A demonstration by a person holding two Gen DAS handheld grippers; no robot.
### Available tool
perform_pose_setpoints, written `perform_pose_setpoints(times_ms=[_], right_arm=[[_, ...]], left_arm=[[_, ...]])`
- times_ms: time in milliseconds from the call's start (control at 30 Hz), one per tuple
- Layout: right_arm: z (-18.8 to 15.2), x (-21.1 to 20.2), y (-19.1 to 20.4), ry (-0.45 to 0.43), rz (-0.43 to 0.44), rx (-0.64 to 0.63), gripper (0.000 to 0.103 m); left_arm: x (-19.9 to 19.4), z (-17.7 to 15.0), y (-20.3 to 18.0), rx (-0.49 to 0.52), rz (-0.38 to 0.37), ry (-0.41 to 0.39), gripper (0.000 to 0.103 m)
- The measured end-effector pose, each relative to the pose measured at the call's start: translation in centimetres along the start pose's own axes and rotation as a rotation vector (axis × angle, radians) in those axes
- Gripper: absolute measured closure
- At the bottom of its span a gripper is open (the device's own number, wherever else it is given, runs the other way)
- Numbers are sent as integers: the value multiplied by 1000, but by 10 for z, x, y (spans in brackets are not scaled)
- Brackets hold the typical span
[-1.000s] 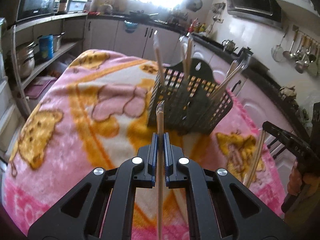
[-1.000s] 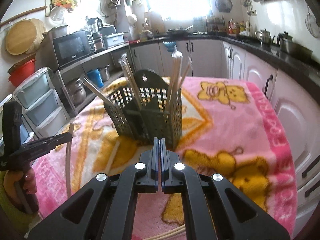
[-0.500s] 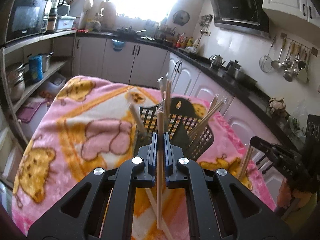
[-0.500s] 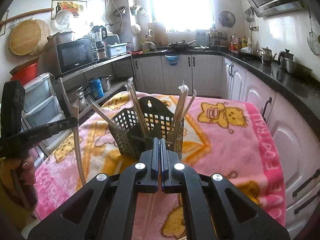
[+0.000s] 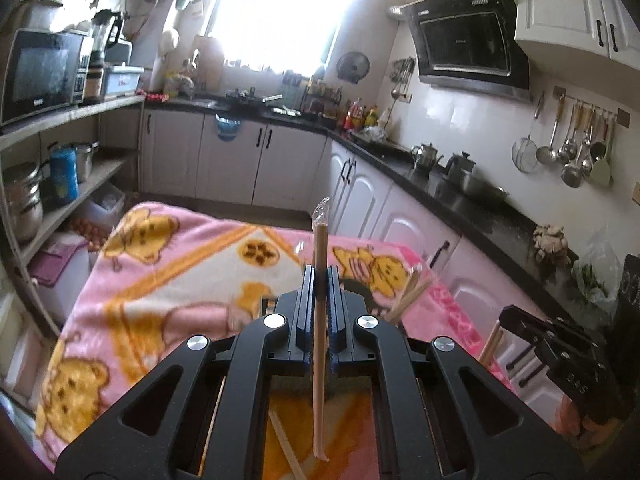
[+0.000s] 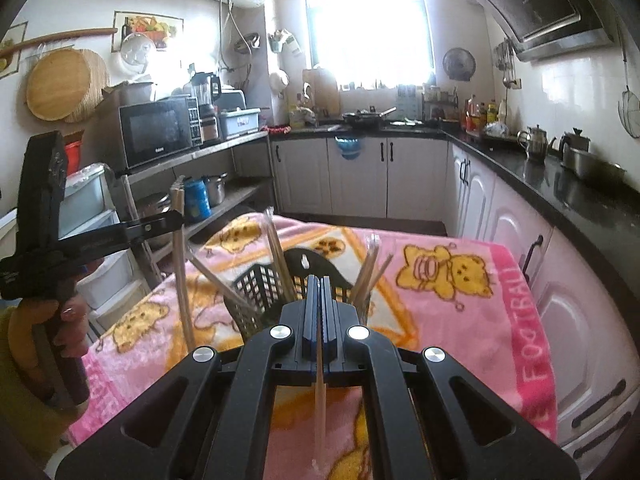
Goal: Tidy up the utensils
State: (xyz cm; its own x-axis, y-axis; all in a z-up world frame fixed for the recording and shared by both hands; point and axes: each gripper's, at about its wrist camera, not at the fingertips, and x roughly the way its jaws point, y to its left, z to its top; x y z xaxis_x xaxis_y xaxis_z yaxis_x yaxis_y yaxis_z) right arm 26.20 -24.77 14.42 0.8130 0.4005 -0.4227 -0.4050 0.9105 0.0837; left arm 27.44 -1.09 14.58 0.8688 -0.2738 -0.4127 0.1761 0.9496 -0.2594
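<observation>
My left gripper (image 5: 320,276) is shut on a wrapped pair of wooden chopsticks (image 5: 320,320), held upright above the table; it also shows at the left of the right wrist view (image 6: 176,216) with its chopsticks (image 6: 182,276). My right gripper (image 6: 320,284) is shut on another wrapped chopstick (image 6: 320,400) that hangs below the jaws. The dark slotted utensil basket (image 6: 260,292) stands on the pink blanket just beyond my right gripper and holds several chopsticks (image 6: 276,256). In the left wrist view the basket is mostly hidden behind my gripper.
The table is covered by a pink cartoon blanket (image 6: 460,320). Loose chopsticks (image 5: 286,448) lie on it below my left gripper. White cabinets with a black counter (image 6: 580,208) run along the right. Shelves with pots (image 5: 24,200) and a microwave (image 6: 156,136) stand to the left.
Both grippers have risen and tilted up, so the basket has sunk low in both views. The left chopsticks now stand high above the table. Both grips are unchanged.
</observation>
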Motion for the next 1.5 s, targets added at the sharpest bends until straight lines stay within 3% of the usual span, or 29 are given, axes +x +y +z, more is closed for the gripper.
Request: perform_pose_setpoints(times_ms=[367, 700, 1133, 1500], right_arm=[[41, 2, 10, -74, 18, -17, 101], [73, 17, 25, -117, 36, -53, 101], [118, 48, 23, -172, 48, -14, 101], [115, 83, 13, -152, 38, 18, 101]], left_arm=[[13, 41, -7, 13, 64, -90, 102], [46, 63, -2, 13, 125, -108, 102], [71, 63, 2, 3, 153, -116, 102], [91, 42, 2, 12, 171, -111, 102]])
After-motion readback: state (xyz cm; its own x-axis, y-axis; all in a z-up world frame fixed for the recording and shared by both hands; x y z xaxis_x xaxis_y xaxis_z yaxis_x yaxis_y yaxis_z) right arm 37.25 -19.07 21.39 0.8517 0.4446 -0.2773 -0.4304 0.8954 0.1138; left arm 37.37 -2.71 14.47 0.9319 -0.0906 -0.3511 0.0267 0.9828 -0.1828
